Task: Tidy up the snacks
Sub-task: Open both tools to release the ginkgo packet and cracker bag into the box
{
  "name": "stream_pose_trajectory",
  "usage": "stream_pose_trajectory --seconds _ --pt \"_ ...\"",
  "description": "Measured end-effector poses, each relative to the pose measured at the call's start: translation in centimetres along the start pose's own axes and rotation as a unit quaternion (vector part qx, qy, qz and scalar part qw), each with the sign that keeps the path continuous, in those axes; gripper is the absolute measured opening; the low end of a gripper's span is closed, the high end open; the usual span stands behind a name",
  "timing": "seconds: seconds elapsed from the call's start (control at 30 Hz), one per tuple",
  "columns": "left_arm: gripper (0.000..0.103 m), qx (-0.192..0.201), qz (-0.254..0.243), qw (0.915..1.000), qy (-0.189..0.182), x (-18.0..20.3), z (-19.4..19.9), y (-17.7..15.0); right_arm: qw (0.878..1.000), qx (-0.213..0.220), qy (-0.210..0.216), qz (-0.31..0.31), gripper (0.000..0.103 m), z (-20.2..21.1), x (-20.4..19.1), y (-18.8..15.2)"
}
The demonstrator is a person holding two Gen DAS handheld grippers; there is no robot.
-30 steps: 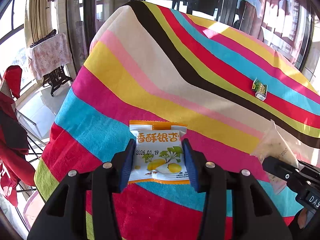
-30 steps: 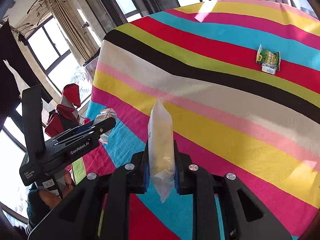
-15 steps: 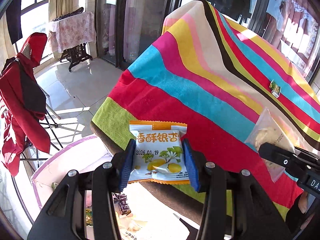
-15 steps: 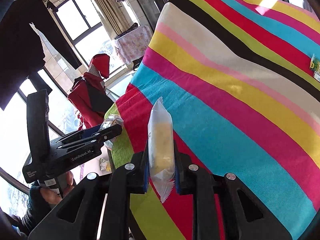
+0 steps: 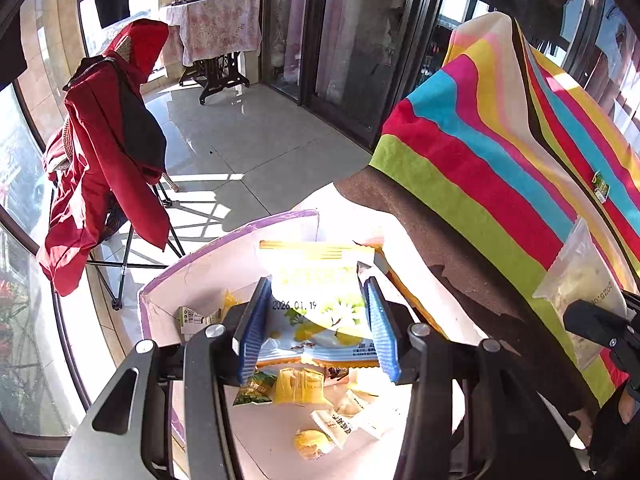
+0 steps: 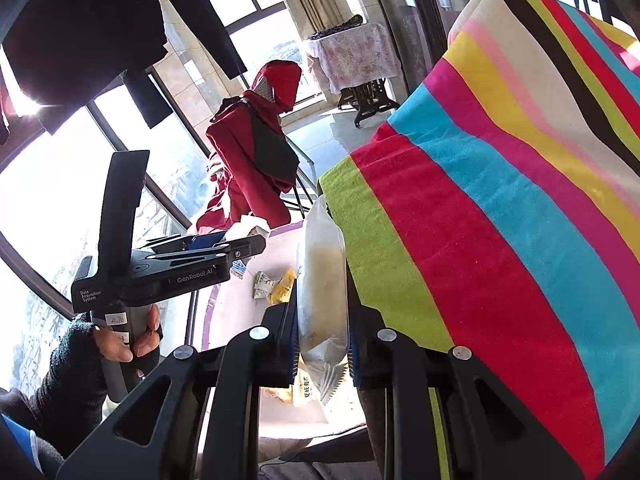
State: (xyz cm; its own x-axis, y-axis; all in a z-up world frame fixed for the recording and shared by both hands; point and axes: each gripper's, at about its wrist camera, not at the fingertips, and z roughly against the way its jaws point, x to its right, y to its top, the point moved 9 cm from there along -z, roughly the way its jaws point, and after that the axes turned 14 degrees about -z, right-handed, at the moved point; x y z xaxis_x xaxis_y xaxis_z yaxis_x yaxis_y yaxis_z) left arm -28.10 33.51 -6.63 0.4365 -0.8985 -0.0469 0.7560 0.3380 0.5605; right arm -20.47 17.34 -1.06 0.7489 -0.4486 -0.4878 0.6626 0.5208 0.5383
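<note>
Two grippers [image 5: 316,328] [image 6: 322,344], two held snack packets [image 5: 316,280] [image 6: 322,280], one box [image 5: 160,280], one striped cloth [image 5: 500,160], one green packet [image 5: 601,185]

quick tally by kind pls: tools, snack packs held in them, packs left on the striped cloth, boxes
tools: 2, left tool and right tool
snack packs held: 2, ginkgo pack and clear pack
packs on the striped cloth: 1, green pack
boxes: 1, purple-rimmed box
total: 6
</note>
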Motion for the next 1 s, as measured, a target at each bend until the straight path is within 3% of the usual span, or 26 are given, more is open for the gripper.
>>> stream_pose_trajectory --seconds 0.13,0.23,0.33,0.37,0.5,0.57,0.67,0.77,0.83,0.87,1.0 --pt "0.047 -0.036 -0.003 0.9991 0.021 -1.7 -0.9 -1.6 0.998 -0.037 0.025 0.035 0.02 -1.1 -2.2 -1.7" --pt "0.054 -0.08 -0.005 0.9943 0.07 -3.4 -1.5 -3.0 0.994 -0.067 0.06 0.058 0.02 -1.4 -4.1 -3.1" --pt "0.097 -0.082 0.013 0.9853 0.15 -6.0 -0.5 -2.8 0.995 -0.06 0.051 0.066 0.02 -0.9 -4.0 -3.1" --pt "0.1 -0.073 0.019 0.9829 0.168 -6.5 0.2 -2.4 0.995 -0.053 0.052 0.06 0.02 -0.4 -3.6 -2.8" --pt "0.1 -0.029 0.01 0.9831 0.18 -5.9 2.2 0.0 0.996 -0.03 0.085 -0.004 0.02 1.8 -1.4 -1.2" --pt "0.101 -0.011 -0.006 0.9848 0.173 -4.6 2.4 1.4 0.995 -0.006 0.099 0.008 0.02 2.7 -2.1 -0.8" --pt "0.101 0.009 -0.024 0.9846 0.173 -3.5 2.8 3.6 0.994 -0.021 0.086 0.064 0.02 1.2 -4.5 -2.2" --pt "0.101 0.038 -0.019 0.9805 0.192 -4.0 4.6 5.5 0.992 -0.063 0.024 0.109 0.021 -2.7 -4.7 -4.6" --pt "0.101 0.055 -0.011 0.9771 0.205 -4.8 6.1 6.3 0.99 -0.095 0.02 0.1 0.058 -4.5 -4.3 -5.6" --pt "0.101 0.062 -0.007 0.9759 0.209 -5.2 6.7 6.5 0.991 -0.089 0.045 0.085 0.072 -4.4 -4.4 -5.4" --pt "0.101 0.077 0.002 0.9755 0.206 -5.8 8.0 6.7 0.991 -0.064 0.103 0.046 0.075 -2.1 -4.9 -3.9"
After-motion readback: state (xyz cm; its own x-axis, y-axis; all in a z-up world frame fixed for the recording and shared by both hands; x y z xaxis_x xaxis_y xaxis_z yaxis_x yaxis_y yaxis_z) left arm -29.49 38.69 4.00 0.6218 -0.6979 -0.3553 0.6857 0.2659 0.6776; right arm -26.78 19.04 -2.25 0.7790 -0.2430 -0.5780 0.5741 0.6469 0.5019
